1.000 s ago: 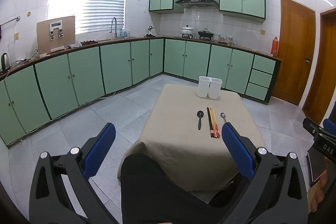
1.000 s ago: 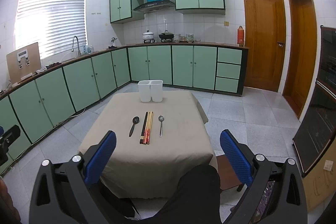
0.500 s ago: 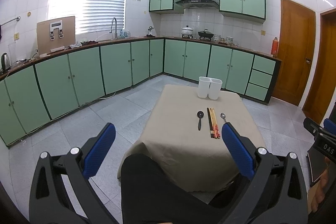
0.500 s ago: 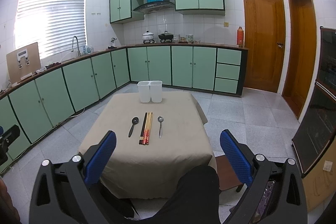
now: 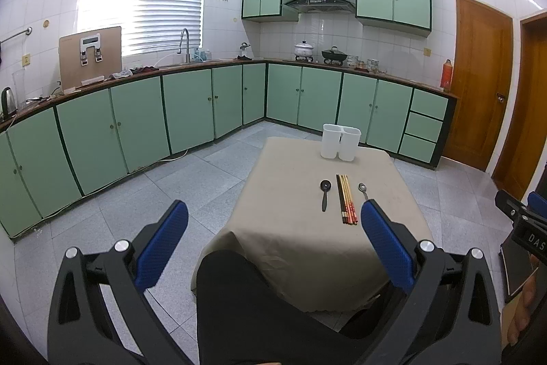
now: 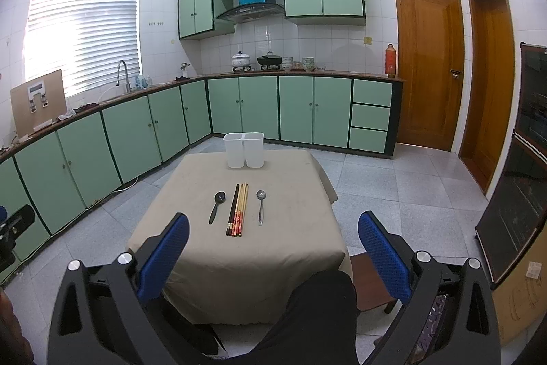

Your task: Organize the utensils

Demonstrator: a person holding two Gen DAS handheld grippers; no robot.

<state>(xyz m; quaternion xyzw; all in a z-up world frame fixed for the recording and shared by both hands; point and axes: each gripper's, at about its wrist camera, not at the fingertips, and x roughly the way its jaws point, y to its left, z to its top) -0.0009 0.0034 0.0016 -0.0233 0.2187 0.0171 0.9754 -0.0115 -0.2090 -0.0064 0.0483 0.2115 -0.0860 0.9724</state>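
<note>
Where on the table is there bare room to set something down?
Bare cloth lies between the white holder and the utensil row, along both side edges, and across the near edge. The middle is crowded: black spoon, chopsticks, metal spoon.

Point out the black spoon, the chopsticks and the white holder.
black spoon (image 6: 219, 196), right wrist view, on its bowl.
chopsticks (image 6: 238, 209), right wrist view, mid-bundle.
white holder (image 6: 244, 150), right wrist view, front wall.

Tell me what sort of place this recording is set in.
A home kitchen, most likely: green cabinets run under an L-shaped counter with a sink faucet, and pots sit on a stove beneath a range hood.
</note>
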